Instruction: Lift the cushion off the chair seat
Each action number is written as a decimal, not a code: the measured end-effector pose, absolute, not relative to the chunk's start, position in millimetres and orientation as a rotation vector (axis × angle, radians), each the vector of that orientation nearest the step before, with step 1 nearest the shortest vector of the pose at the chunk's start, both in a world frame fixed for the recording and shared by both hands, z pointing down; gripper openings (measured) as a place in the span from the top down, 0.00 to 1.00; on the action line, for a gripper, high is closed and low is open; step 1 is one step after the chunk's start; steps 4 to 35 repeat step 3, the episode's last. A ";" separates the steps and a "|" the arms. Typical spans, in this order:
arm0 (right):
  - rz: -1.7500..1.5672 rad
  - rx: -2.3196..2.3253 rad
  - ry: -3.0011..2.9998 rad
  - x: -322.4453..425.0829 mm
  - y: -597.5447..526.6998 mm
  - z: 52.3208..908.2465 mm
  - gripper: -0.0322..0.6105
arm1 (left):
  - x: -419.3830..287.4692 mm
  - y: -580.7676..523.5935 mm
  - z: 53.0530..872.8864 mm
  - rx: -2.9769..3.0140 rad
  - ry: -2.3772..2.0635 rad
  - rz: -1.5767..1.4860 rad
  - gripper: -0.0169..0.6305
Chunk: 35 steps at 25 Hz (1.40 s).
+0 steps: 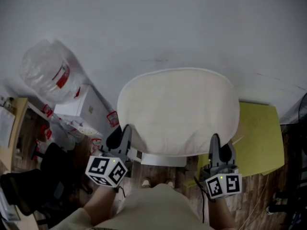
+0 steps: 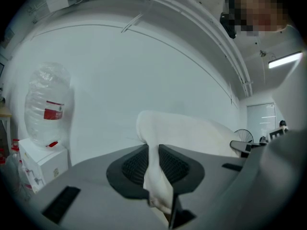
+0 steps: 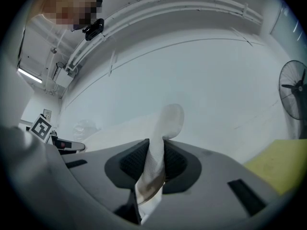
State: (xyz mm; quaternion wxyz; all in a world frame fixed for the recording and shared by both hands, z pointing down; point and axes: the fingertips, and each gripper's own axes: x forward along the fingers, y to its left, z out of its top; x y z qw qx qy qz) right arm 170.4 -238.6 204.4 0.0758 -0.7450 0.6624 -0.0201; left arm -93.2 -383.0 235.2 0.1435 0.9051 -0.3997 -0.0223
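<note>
A cream, rounded cushion (image 1: 178, 110) is stretched out flat in front of me, held by its two near corners. My left gripper (image 1: 125, 134) is shut on the near left corner, and the fabric (image 2: 154, 169) is pinched between its ribbed pads. Over on the near right corner my right gripper (image 1: 214, 145) is shut too, with the cushion's edge (image 3: 154, 163) squeezed between its pads. A white part (image 1: 163, 160), perhaps the chair, shows just under the cushion's near edge. The rest of what lies below is hidden by the cushion.
A large clear water bottle (image 1: 46, 72) lies on a white box (image 1: 82, 107) at the left. A yellow-green board (image 1: 260, 139) sits at the right over the wooden floor. Dark items (image 1: 29, 188) fill the lower left. A fan (image 3: 293, 87) stands by the white wall.
</note>
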 end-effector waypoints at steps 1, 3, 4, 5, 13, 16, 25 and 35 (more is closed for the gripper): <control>-0.059 -2.232 1.990 170.1 -239.3 204.7 0.83 | -93.8 -383.3 236.2 2.608 -1.154 -0.063 0.85; -0.056 -2.229 1.996 169.3 -240.9 205.7 0.83 | -94.7 -383.6 238.6 2.605 -1.156 -0.062 0.85; -0.056 -2.229 1.996 169.3 -240.9 205.7 0.83 | -94.7 -383.6 238.6 2.605 -1.156 -0.062 0.85; -0.056 -2.229 1.996 169.3 -240.9 205.7 0.83 | -94.7 -383.6 238.6 2.605 -1.156 -0.062 0.85; -0.056 -2.229 1.996 169.3 -240.9 205.7 0.83 | -94.7 -383.6 238.6 2.605 -1.156 -0.062 0.85; -0.056 -2.229 1.996 169.3 -240.9 205.7 0.83 | -94.7 -383.6 238.6 2.605 -1.156 -0.062 0.85; -0.056 -2.229 1.996 169.3 -240.9 205.7 0.83 | -94.7 -383.6 238.6 2.605 -1.156 -0.062 0.85; -0.056 -2.229 1.996 169.3 -240.9 205.7 0.83 | -94.7 -383.6 238.6 2.605 -1.156 -0.062 0.85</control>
